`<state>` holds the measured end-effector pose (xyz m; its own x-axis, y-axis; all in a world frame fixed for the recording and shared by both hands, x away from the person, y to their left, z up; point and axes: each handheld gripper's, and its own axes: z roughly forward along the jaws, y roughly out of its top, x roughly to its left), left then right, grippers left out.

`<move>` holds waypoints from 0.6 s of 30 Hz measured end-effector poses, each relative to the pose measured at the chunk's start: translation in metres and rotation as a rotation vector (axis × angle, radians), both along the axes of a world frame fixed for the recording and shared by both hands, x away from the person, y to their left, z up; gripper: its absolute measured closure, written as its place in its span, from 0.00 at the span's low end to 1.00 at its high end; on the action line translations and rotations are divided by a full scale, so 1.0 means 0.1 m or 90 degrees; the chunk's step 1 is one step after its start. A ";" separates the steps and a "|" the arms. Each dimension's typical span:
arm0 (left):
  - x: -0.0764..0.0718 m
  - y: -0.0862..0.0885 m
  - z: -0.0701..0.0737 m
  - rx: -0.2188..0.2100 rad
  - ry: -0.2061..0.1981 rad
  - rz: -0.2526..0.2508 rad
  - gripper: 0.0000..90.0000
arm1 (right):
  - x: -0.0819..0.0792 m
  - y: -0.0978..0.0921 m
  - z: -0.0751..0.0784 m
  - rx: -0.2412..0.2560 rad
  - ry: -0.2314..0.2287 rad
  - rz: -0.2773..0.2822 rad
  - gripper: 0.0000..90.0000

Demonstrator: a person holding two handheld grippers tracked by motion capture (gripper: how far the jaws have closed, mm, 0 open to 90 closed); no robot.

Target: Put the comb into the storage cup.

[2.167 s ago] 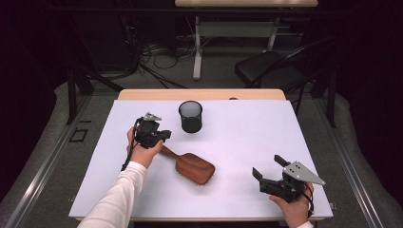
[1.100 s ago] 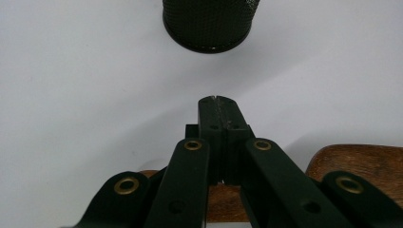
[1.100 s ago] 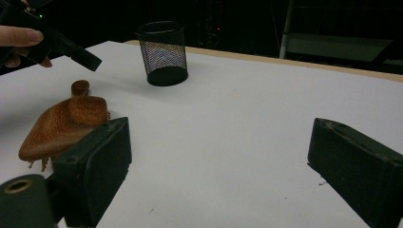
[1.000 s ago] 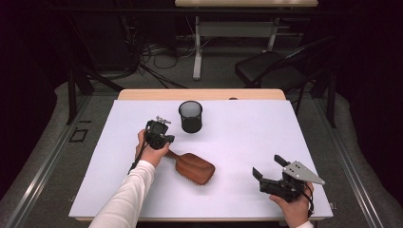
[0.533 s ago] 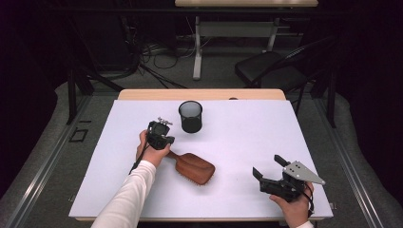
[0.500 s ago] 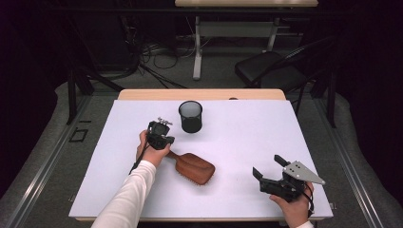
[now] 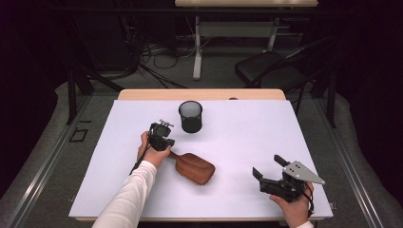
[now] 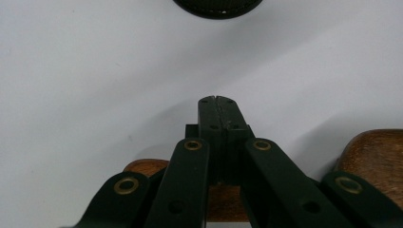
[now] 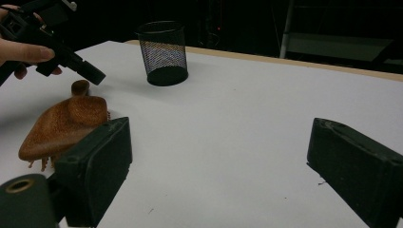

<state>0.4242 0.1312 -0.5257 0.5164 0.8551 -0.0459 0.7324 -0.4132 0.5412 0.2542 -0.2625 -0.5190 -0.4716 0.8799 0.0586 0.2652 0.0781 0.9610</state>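
A wooden hairbrush (image 7: 194,167) lies bristles down on the white table top (image 7: 266,128), its handle pointing up-left. My left gripper (image 7: 167,144) hovers just over that handle, jaws pressed flat together with nothing between them. In the left gripper view the shut left gripper (image 8: 218,101) covers the brown handle (image 8: 142,167), and the brush head (image 8: 375,156) shows at right. My right gripper (image 7: 268,166) rests near the front right edge, open and holding nothing. The right gripper view shows the right gripper (image 9: 221,137), the hairbrush (image 9: 62,126) and the left gripper (image 9: 92,76) above the handle end.
A black mesh cup (image 7: 190,116) stands upright at the table's back centre, just beyond the left gripper; the right gripper view also shows the cup (image 9: 162,52). A wooden strip (image 7: 199,94) edges the far side. Chairs and cables lie on the floor beyond.
The left gripper moved right and toward the brush, ending over its handle. The brush, cup and right gripper stayed put.
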 end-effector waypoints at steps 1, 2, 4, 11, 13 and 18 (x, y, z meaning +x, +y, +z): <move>0.00 0.00 -0.01 0.001 0.005 0.001 1.00 | 0.00 0.00 0.00 0.000 0.000 0.000 0.08; 0.00 0.00 -0.01 0.001 0.005 0.001 1.00 | 0.00 0.00 0.00 0.000 0.000 0.000 0.08; 0.00 0.02 -0.04 0.004 0.010 0.004 1.00 | 0.00 0.00 0.00 0.000 0.000 -0.001 0.08; 0.00 0.06 -0.07 0.007 0.017 0.009 1.00 | 0.00 0.00 0.00 0.001 0.002 0.000 0.09; 0.00 0.07 -0.08 0.005 0.019 0.009 1.00 | 0.00 0.00 0.00 0.001 0.002 0.001 0.09; -0.02 0.09 -0.09 0.006 0.021 0.003 1.00 | 0.00 0.00 0.00 -0.002 0.001 0.001 0.09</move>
<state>0.4218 0.1406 -0.5348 0.5104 0.8582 -0.0543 0.7519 -0.4148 0.5124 0.2547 -0.2626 -0.5194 -0.4735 0.8790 0.0568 0.2663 0.0814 0.9605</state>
